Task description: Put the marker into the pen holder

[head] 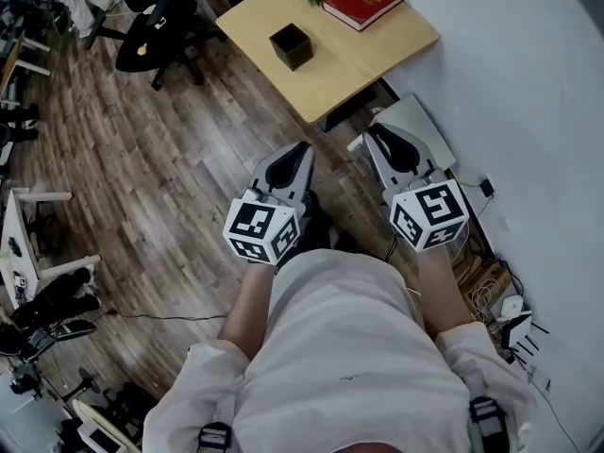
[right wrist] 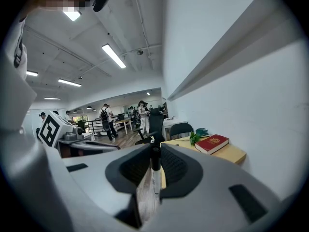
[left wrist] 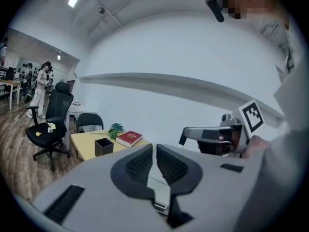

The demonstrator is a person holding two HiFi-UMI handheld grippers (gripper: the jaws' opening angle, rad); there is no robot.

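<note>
Clamping marker (right wrist: 154, 183): right hand-held gripper (right wrist: 154, 149).

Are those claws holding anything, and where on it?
The right gripper pinches a marker near its black cap end; the left gripper is shut and empty.

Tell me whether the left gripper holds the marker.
No: the left gripper is shut on nothing; the marker sits in the right gripper.
</note>
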